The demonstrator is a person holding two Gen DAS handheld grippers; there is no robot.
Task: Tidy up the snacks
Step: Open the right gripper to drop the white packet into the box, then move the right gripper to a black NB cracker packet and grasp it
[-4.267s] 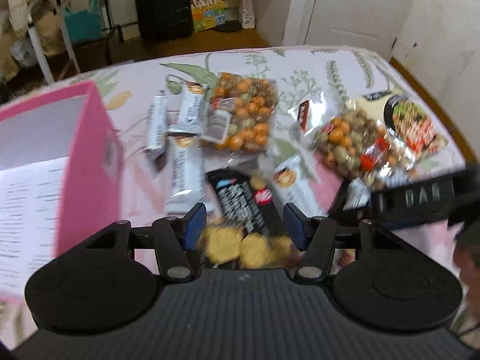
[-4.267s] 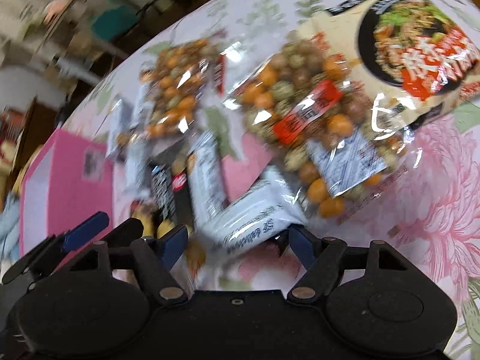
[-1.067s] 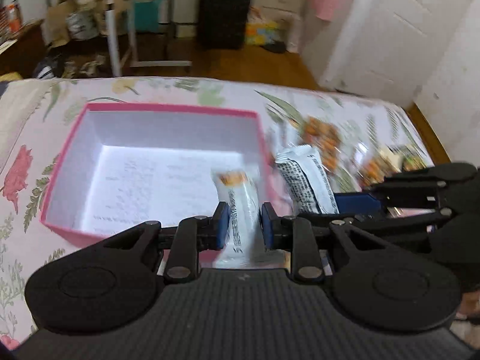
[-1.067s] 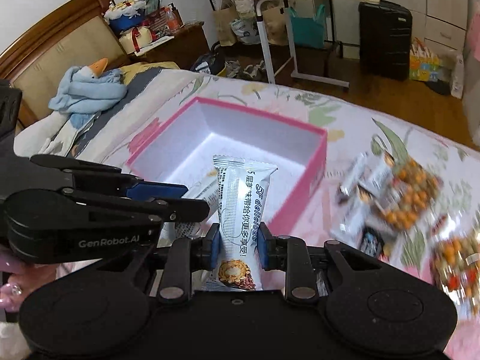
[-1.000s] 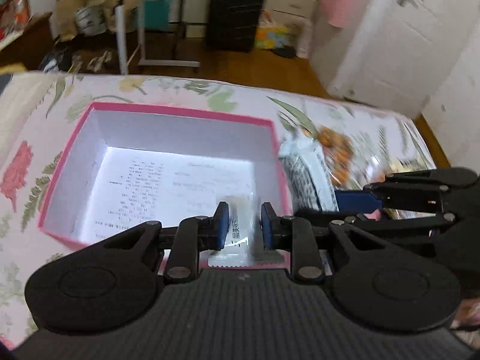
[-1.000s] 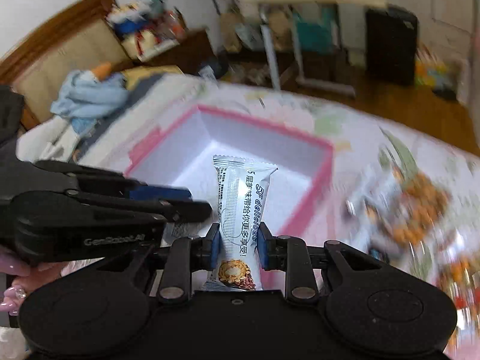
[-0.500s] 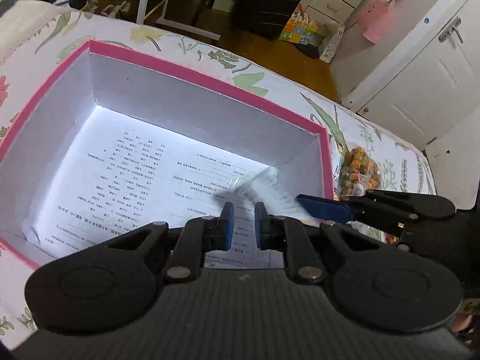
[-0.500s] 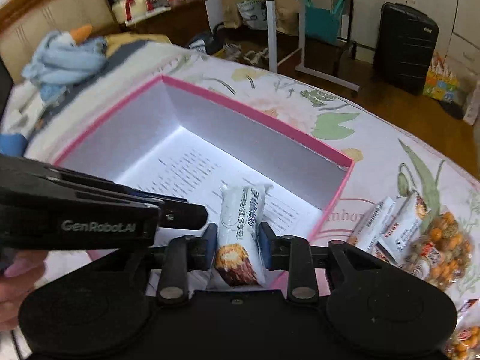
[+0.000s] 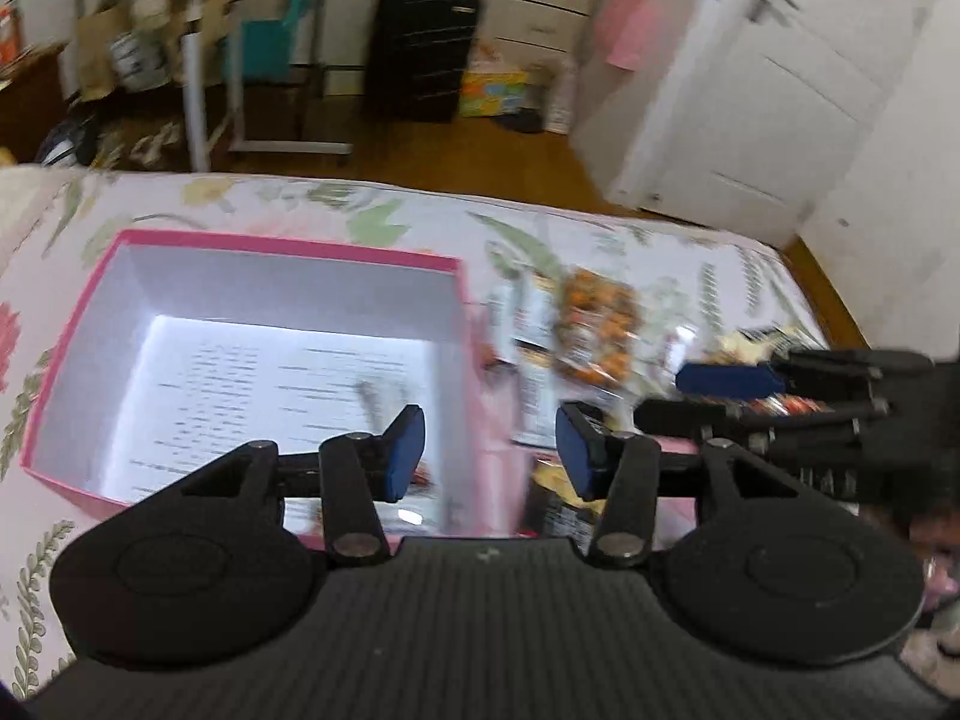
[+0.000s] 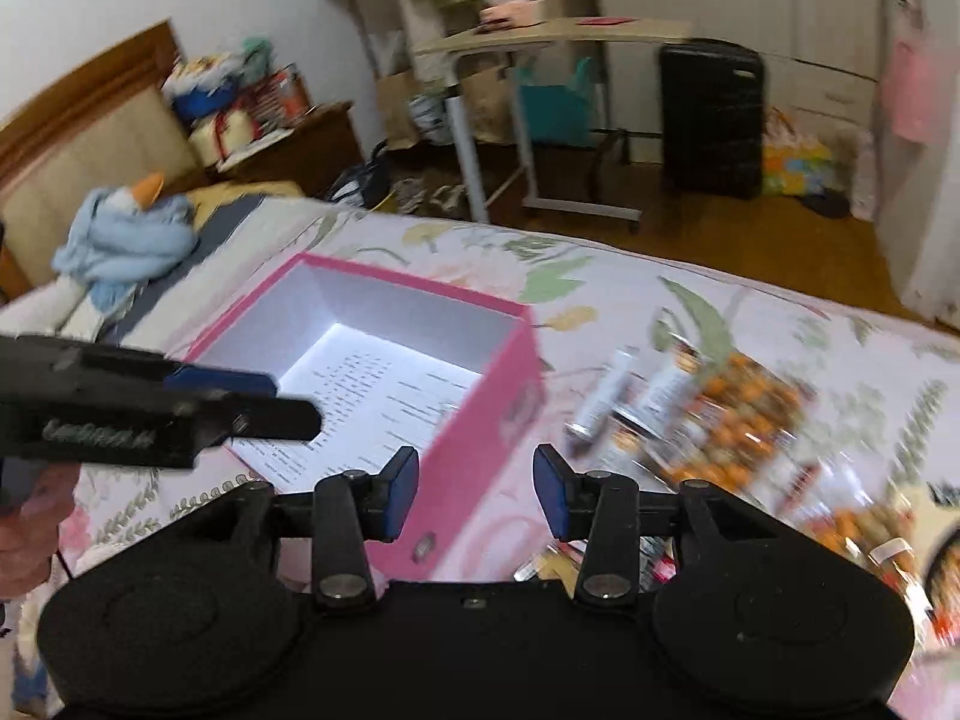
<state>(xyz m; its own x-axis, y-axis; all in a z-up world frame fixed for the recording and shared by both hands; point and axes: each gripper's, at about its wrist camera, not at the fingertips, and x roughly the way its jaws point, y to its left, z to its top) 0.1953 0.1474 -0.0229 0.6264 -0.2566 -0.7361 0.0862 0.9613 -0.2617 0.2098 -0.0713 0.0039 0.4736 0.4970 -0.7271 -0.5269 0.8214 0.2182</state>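
Note:
A pink box (image 9: 288, 252) with a white inside and printed paper on its floor stands on the flowered bed; it also shows in the right wrist view (image 10: 492, 396). My left gripper (image 9: 489, 450) is open and empty over the box's near right corner. My right gripper (image 10: 474, 492) is open and empty above the box's right wall. A snack wrapper (image 9: 414, 480) shows partly inside the box's near edge, behind my left finger. Loose snacks lie to the right: a bag of orange nuts (image 9: 600, 324) (image 10: 738, 414) and white bars (image 10: 606, 390).
The right gripper shows at the right of the left wrist view (image 9: 780, 396); the left gripper shows at the left of the right wrist view (image 10: 150, 408). A blue cloth (image 10: 120, 240) lies by the headboard. A desk (image 10: 540, 42) and black suitcase (image 10: 708, 114) stand beyond the bed.
Both grippers were shut on white snack bars over the box. Both have opened, let the bars go and pulled up and to the right.

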